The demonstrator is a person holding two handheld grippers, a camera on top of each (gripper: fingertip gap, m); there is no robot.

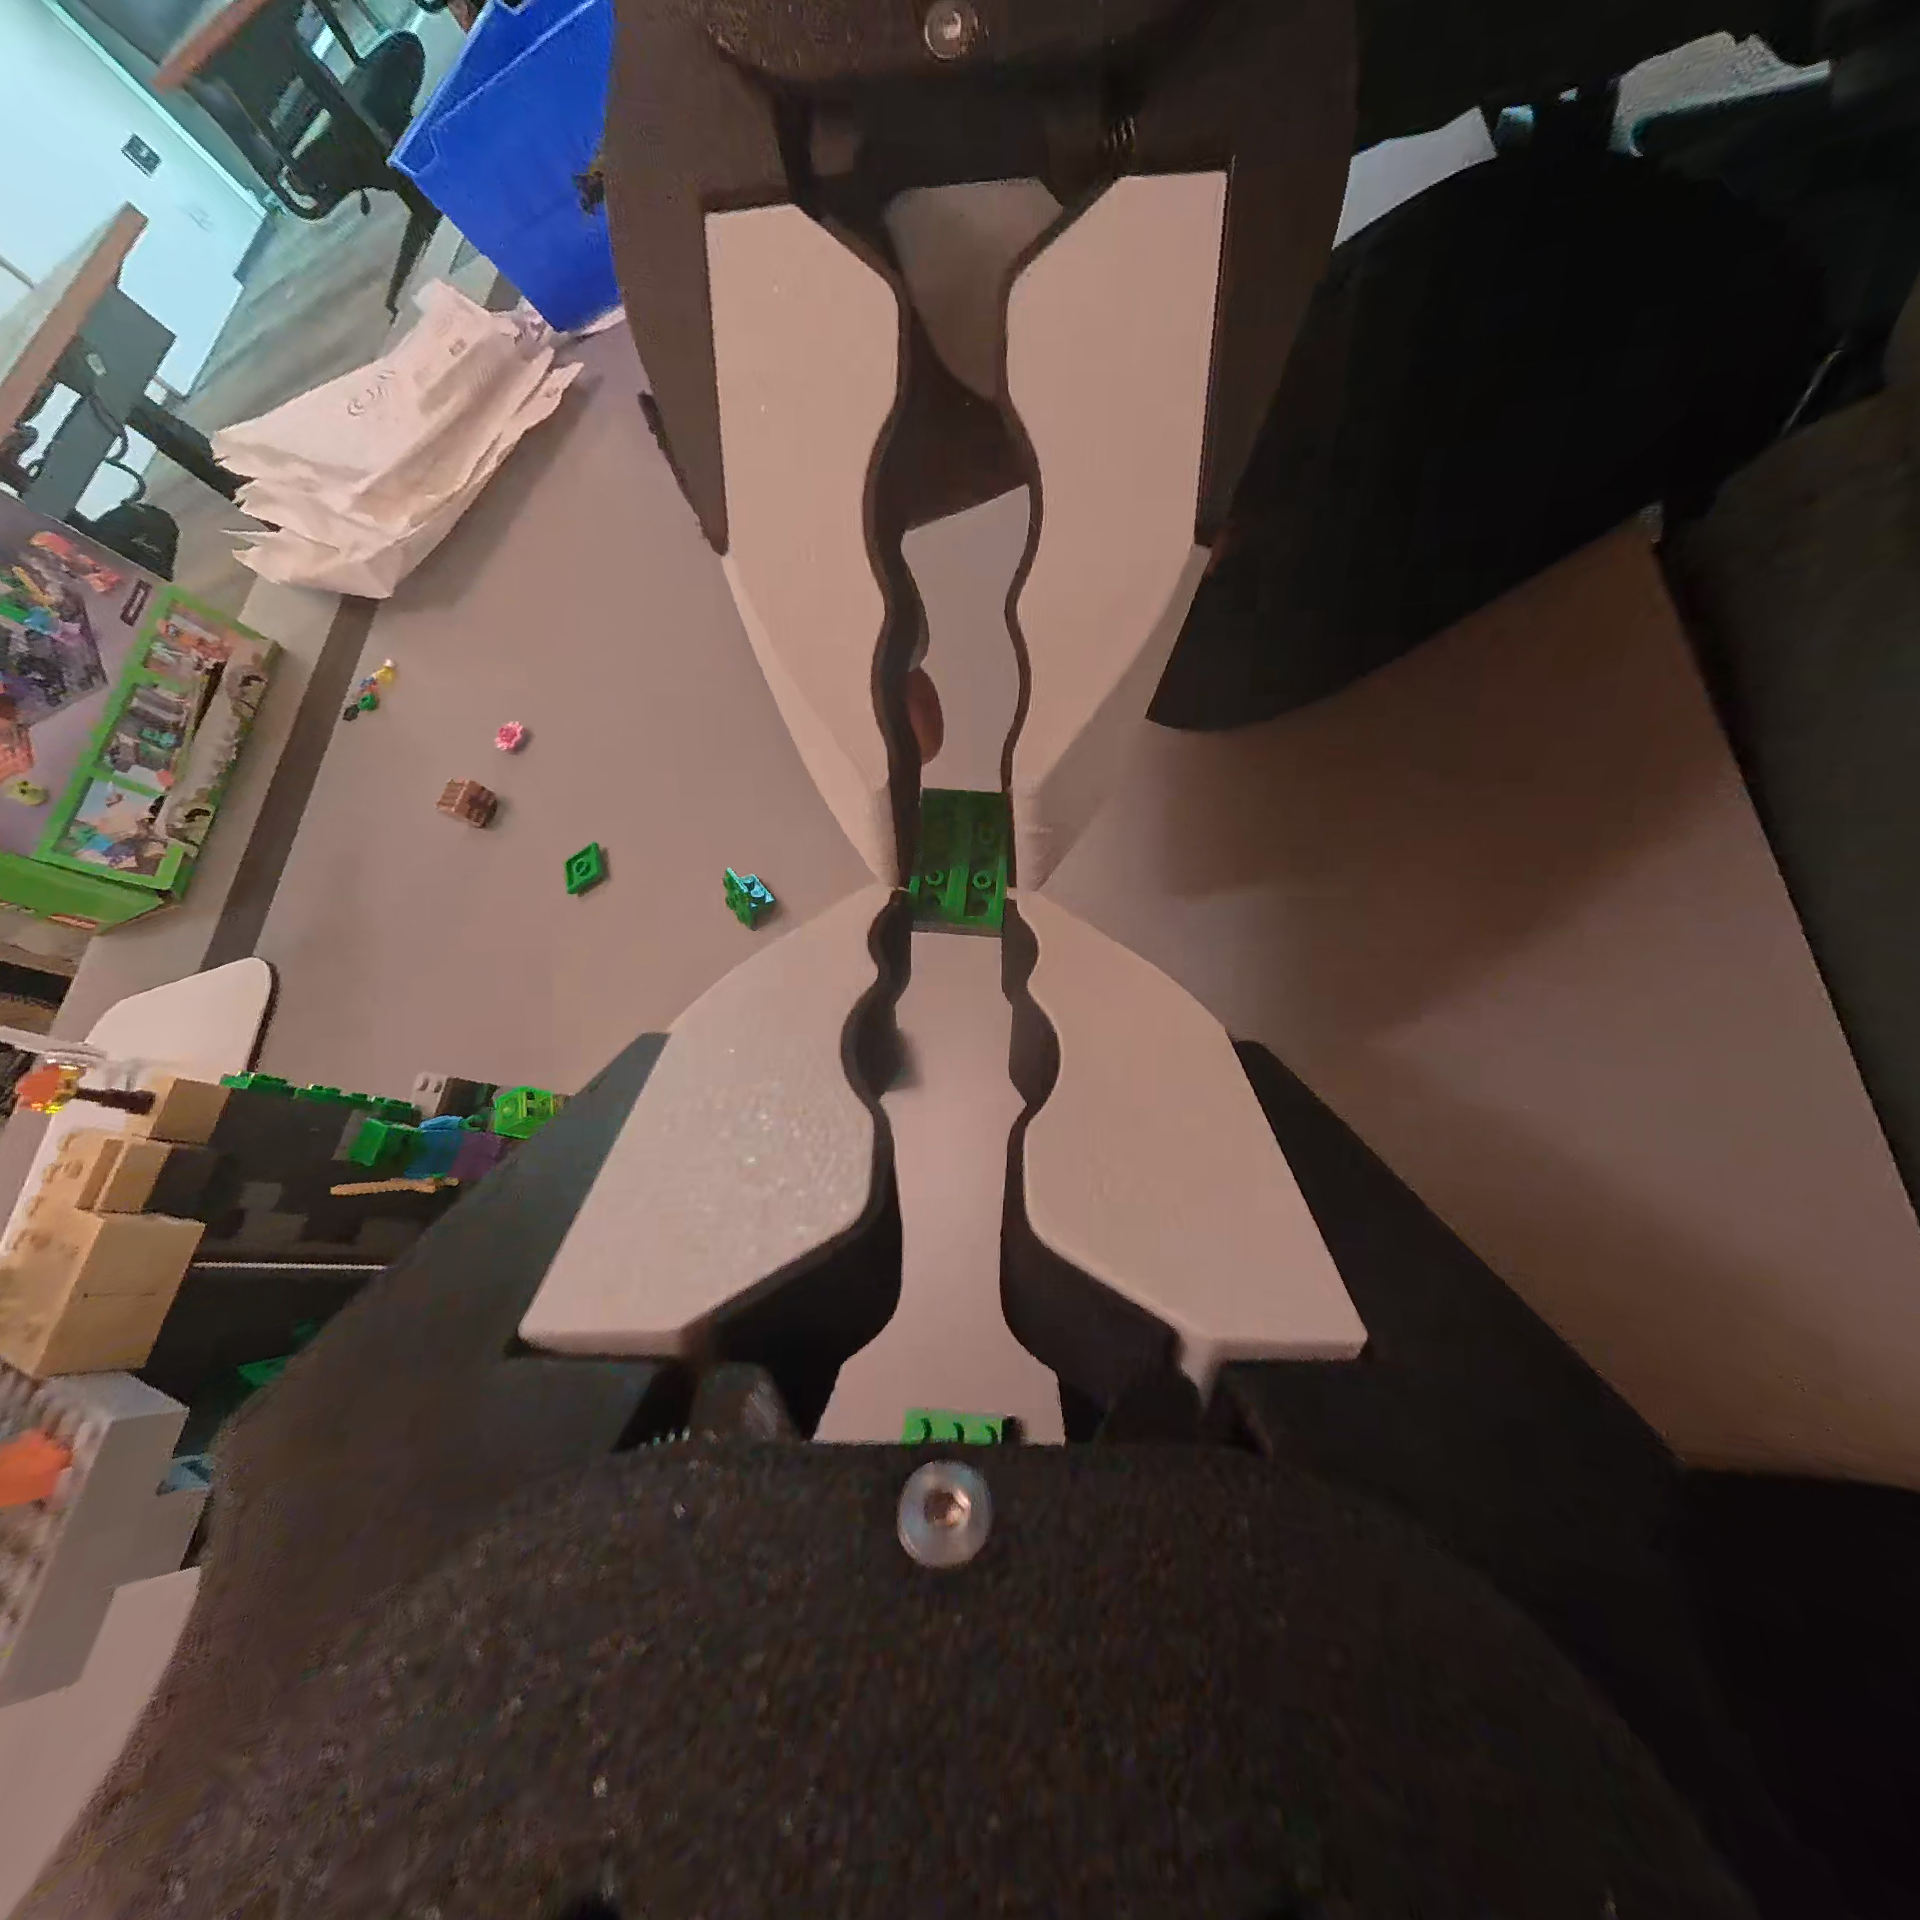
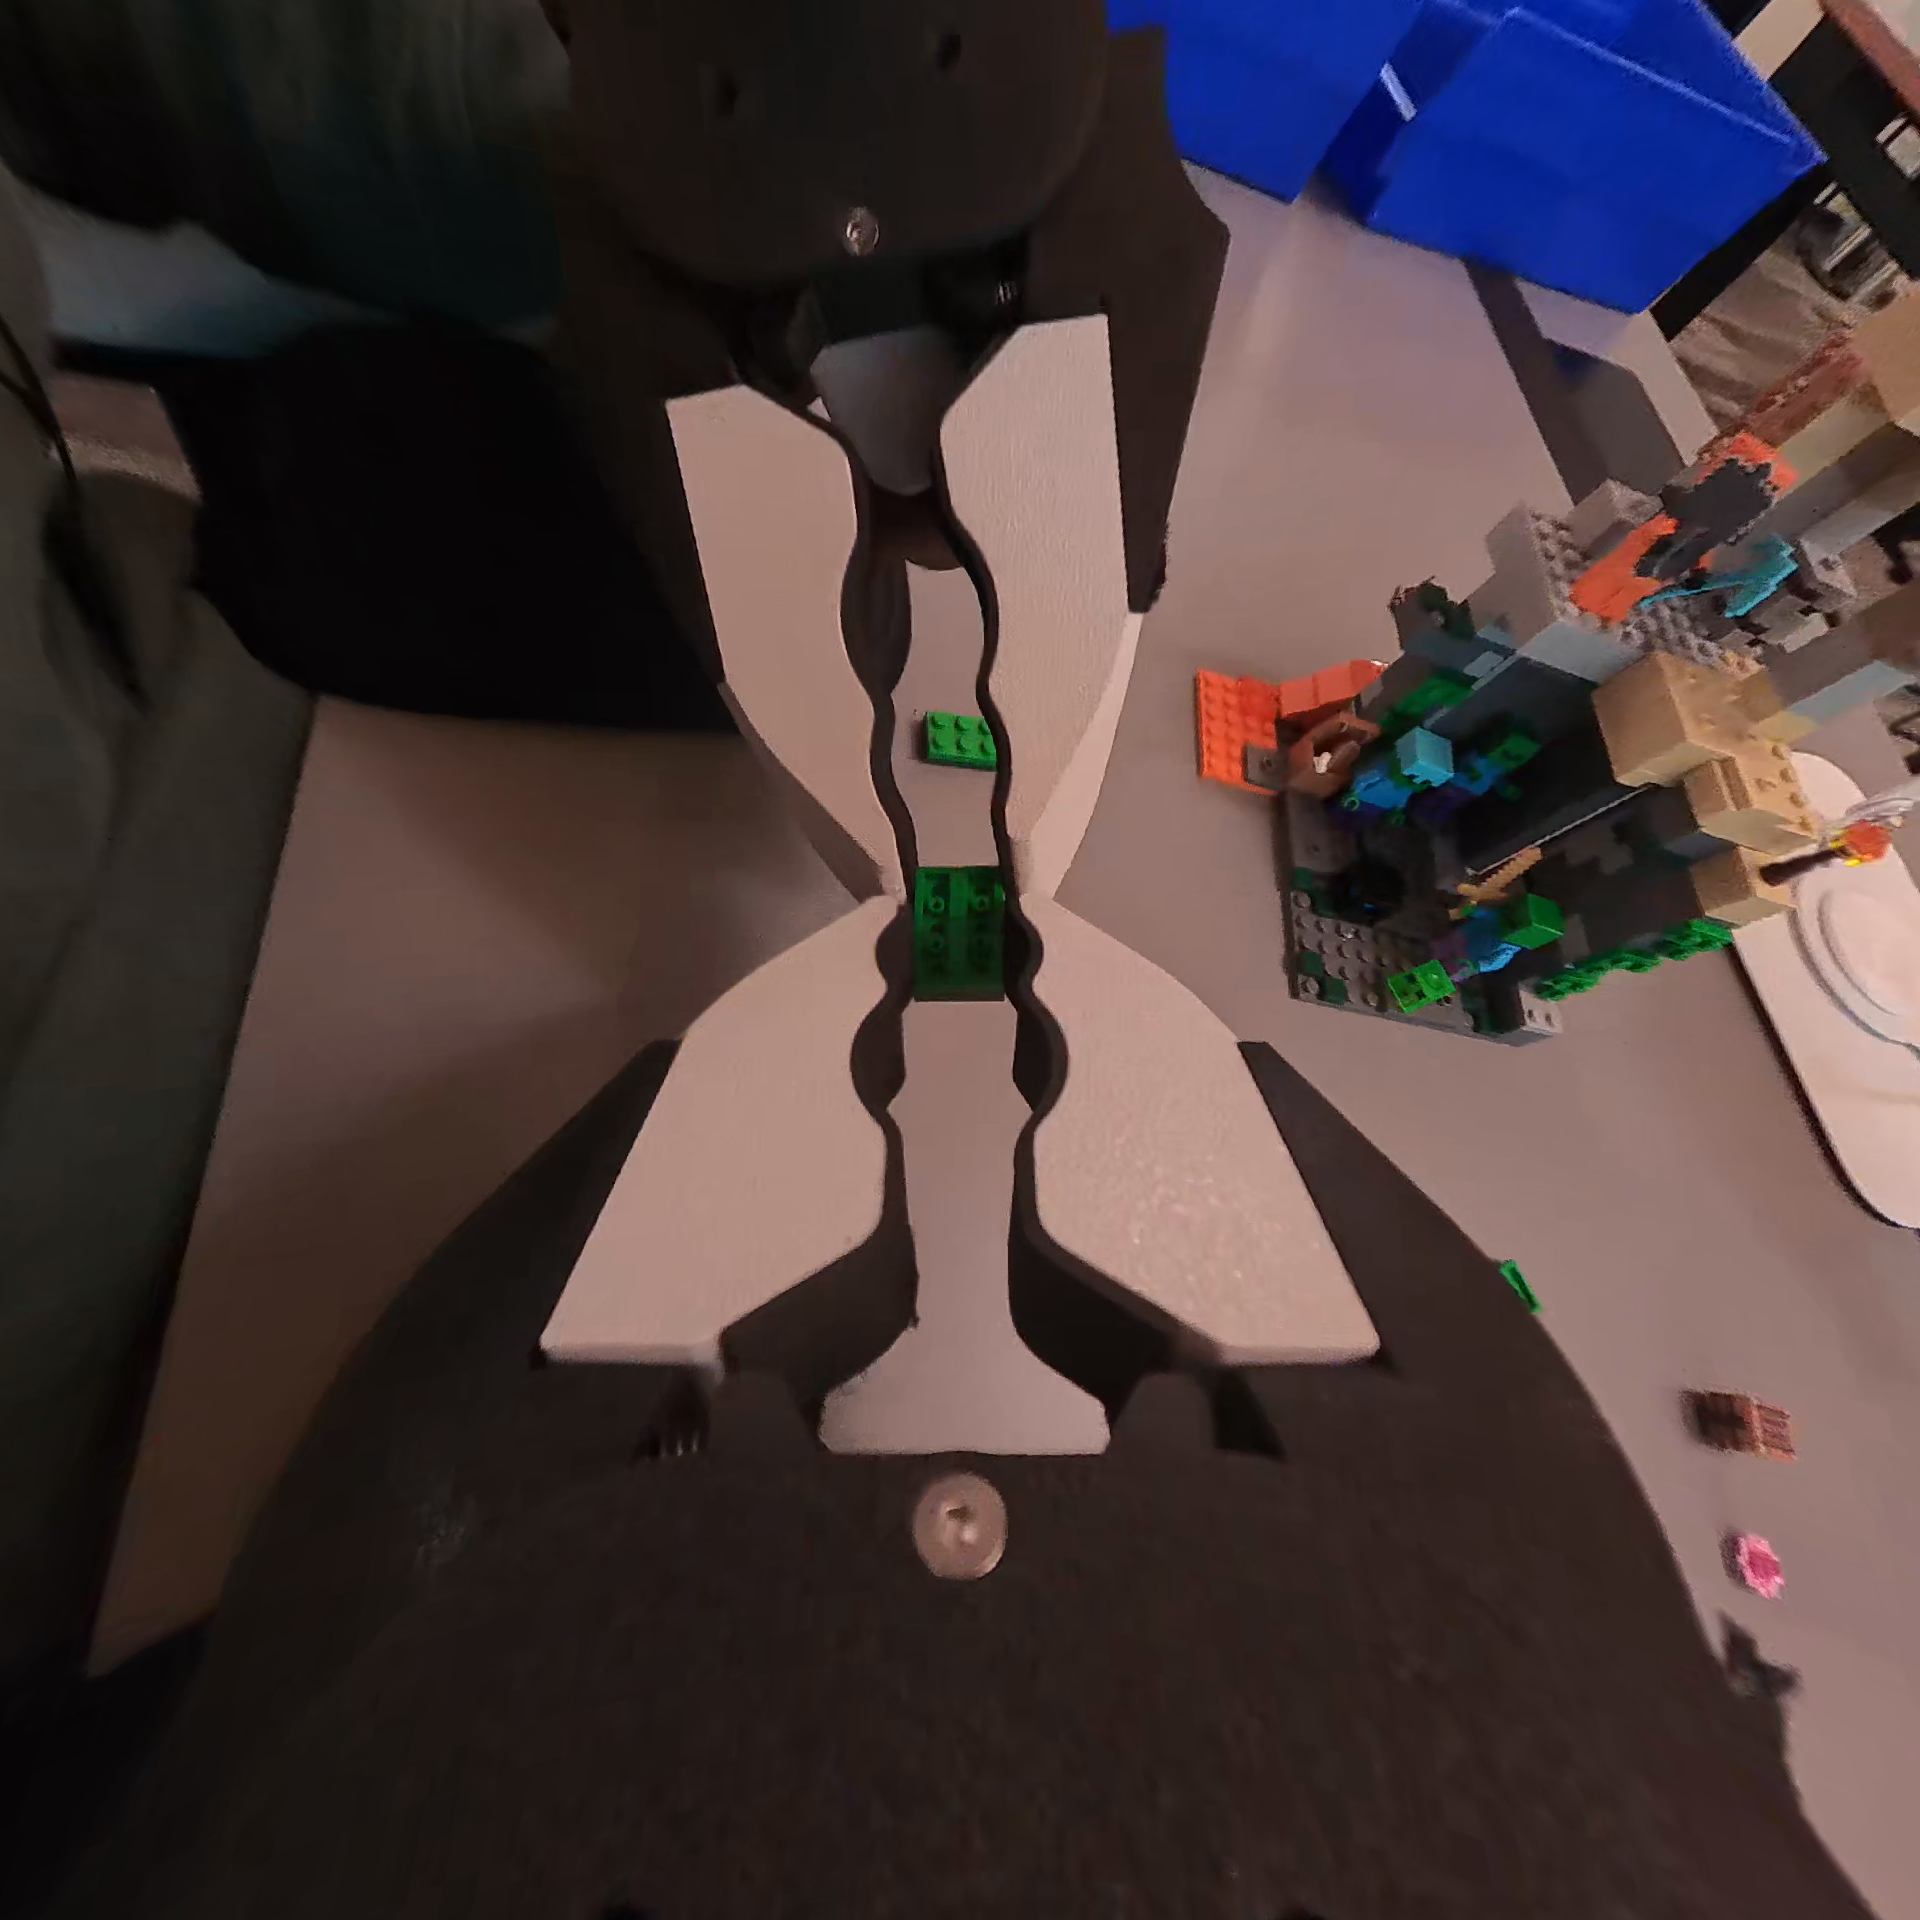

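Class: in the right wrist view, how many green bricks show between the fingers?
2: held brick, clamped at centre; loose brick on the table beyond. Others may be hidden.

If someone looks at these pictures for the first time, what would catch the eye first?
Most striking are the two grippers meeting tip to tip, the left gripper and the right gripper, both clamped on one green brick assembly above the grey table. Next comes the colourful brick-built model at the right of the right wrist view. Behind it stand blue bins.

dim warm indoor light | soft shadows | fisheye edge warp | edges blurred
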